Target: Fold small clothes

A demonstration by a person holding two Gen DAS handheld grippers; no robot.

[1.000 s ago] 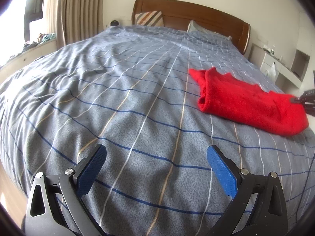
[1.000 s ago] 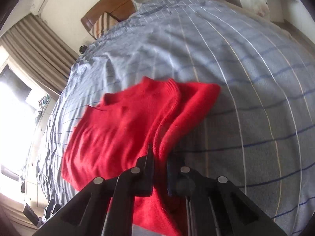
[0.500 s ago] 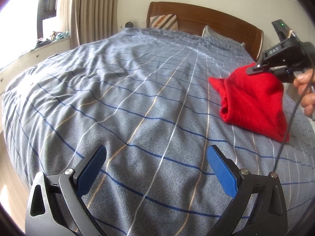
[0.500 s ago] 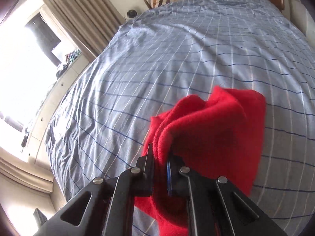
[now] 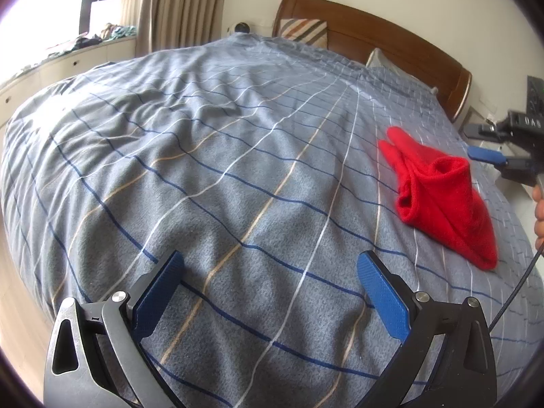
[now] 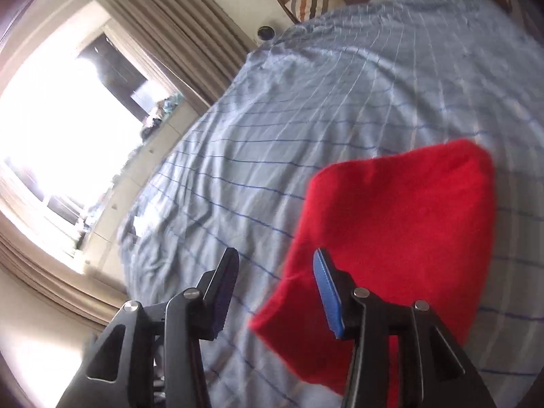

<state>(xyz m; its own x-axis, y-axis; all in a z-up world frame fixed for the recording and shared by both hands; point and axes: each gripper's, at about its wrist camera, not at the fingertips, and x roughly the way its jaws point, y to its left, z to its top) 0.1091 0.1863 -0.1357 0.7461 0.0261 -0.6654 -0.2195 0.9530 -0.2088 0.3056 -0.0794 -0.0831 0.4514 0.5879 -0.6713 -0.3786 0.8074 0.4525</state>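
Lying near the right edge of the bed, about midway along it, the red garment is seen doubled over into a thick bundle, with a rolled opening facing the headboard and a tapered end toward the foot. The fold is judged largely made, though the shape is uneven: one side bulges and the edges are not squared, so some tidying or a further fold may be left. No other clothes are visible on the bed.

The right gripper is held just above the garment with its jaws parted and nothing between them; the cloth is not gripped. The left gripper hangs over bare bedding near the foot edge, well apart from the garment, jaws spread wide and empty.
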